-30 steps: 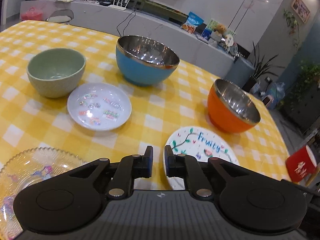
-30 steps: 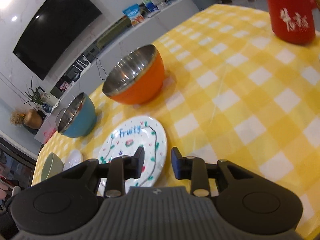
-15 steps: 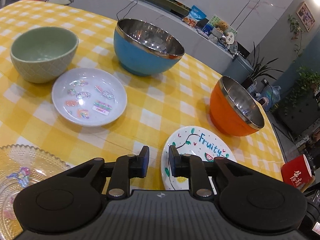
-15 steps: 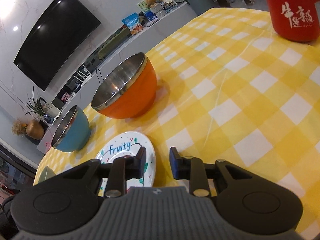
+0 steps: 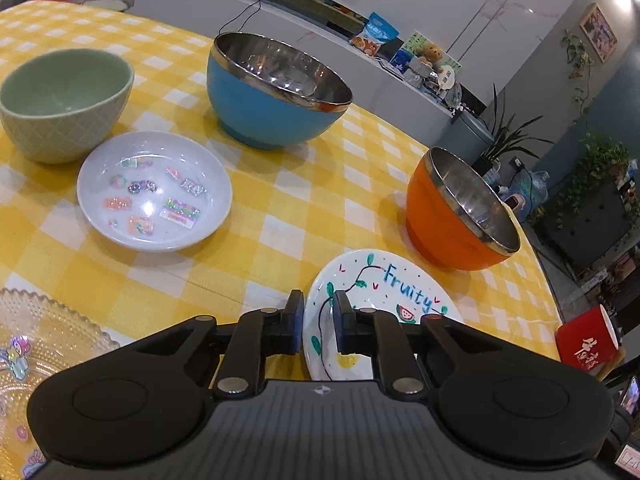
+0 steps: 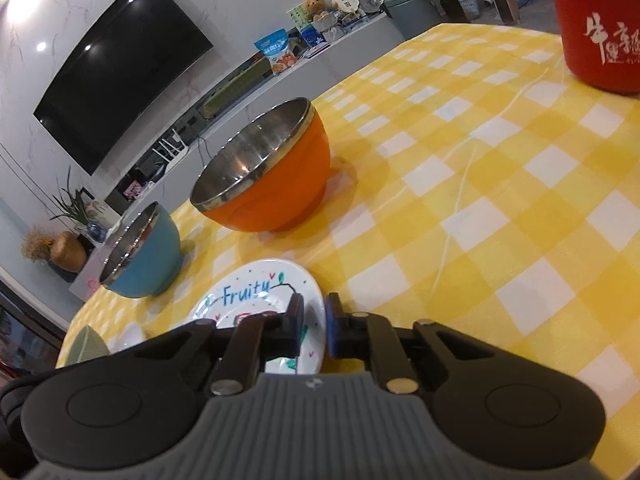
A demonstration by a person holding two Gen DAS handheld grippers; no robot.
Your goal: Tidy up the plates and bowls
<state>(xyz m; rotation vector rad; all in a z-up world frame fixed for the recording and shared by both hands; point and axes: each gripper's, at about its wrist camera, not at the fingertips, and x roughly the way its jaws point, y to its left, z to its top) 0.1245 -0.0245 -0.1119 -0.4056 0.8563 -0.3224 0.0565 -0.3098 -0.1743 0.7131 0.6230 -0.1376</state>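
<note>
A white plate lettered "Fruity" (image 5: 400,292) (image 6: 248,292) lies flat on the yellow checked tablecloth (image 5: 280,240). My left gripper (image 5: 319,320) straddles its near left rim. The jaws are closing with a clear gap, and the pads stand off the rim. My right gripper (image 6: 314,322) is at the plate's right rim, its jaws closing to a narrow slit that the rim fills, pads against it. Beyond stand an orange steel-lined bowl (image 5: 452,232) (image 6: 280,200) and a blue one (image 5: 264,108) (image 6: 152,264). A green bowl (image 5: 60,120) and a white dish (image 5: 154,192) sit at the left.
A clear glass plate (image 5: 40,340) lies at the near left edge. A red mug (image 5: 588,340) (image 6: 596,40) stands at the right of the table. Bare cloth stretches between the orange bowl and the mug. A low cabinet and a wall lie past the table's far edge.
Both grippers have sunk and come in to the Fruity plate's rims. The right jaws have narrowed a lot. The left jaws widened a little, then drew in slightly.
</note>
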